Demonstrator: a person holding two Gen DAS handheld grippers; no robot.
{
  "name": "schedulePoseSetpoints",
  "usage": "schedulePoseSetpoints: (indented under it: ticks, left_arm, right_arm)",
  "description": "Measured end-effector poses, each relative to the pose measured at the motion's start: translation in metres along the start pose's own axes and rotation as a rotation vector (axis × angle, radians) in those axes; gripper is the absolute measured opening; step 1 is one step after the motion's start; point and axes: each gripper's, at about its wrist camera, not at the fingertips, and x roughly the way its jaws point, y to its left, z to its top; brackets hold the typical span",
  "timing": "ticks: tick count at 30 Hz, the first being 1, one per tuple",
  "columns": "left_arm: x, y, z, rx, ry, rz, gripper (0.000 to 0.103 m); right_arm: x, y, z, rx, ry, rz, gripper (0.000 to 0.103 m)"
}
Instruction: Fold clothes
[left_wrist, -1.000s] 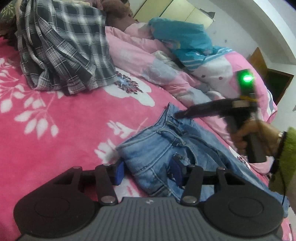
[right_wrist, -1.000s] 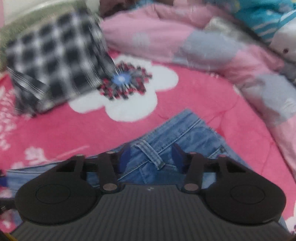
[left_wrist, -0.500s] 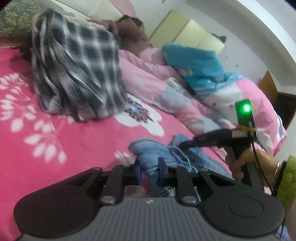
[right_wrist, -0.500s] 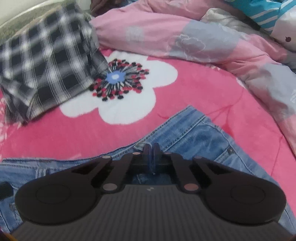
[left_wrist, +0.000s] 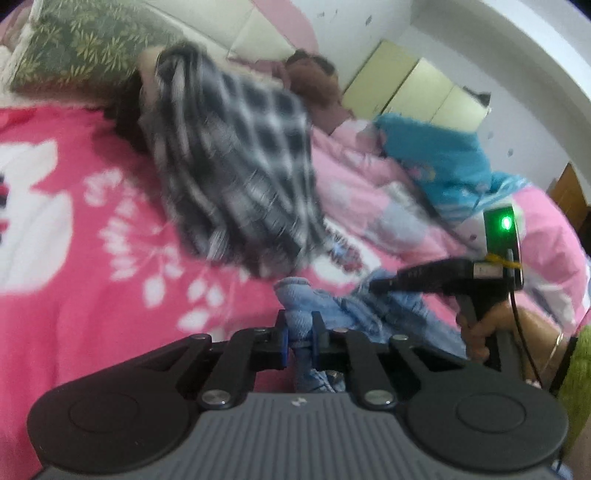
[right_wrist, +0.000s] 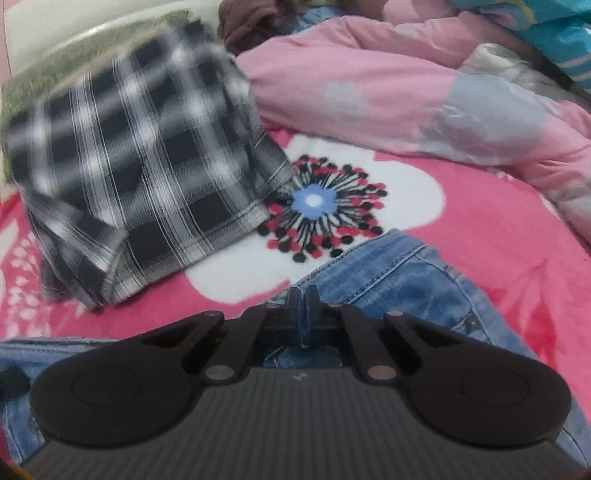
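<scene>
Since a second ago: both jaws closed from open. Left gripper (left_wrist: 299, 338) clenched on bunched jeans (left_wrist: 295, 295) waistband; right gripper (right_wrist: 303, 308) pinched on denim edge. Jeans on pink floral blanket (left_wrist: 92, 280), beside plaid shirt (right_wrist: 140, 173). Two-corner hold, likely for lifting into fold.

Home bedroom, pink floral blanket (right_wrist: 480, 221), rumpled quilt (right_wrist: 369, 92), pillow (left_wrist: 81, 48), cupboard doors (left_wrist: 413, 92)

Soft even indoor light, fisheye-bent edges, motion blur — plaid shirt (left_wrist: 236, 173) smeared
</scene>
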Motion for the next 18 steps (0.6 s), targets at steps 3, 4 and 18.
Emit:
schedulePoseSetpoints:
  ticks: [3,4,18]
  left_arm:
    - [0.005,0.01,-0.008,-0.013,0.025,-0.017,0.015]
    - [0.004,0.012,-0.007,-0.019,0.03,-0.027,0.018]
    - [-0.024,-0.008,0.045,0.117,-0.053,0.001,0.048]
  right_arm:
    - [0.002,-0.003,-0.007,0.0,-0.029,0.007,0.003]
    - [0.001,-0.005,-0.01,0.002,-0.039,0.011,0.004]
    - [-0.186,-0.103,-0.062,0.169,-0.194,-0.032,0.031]
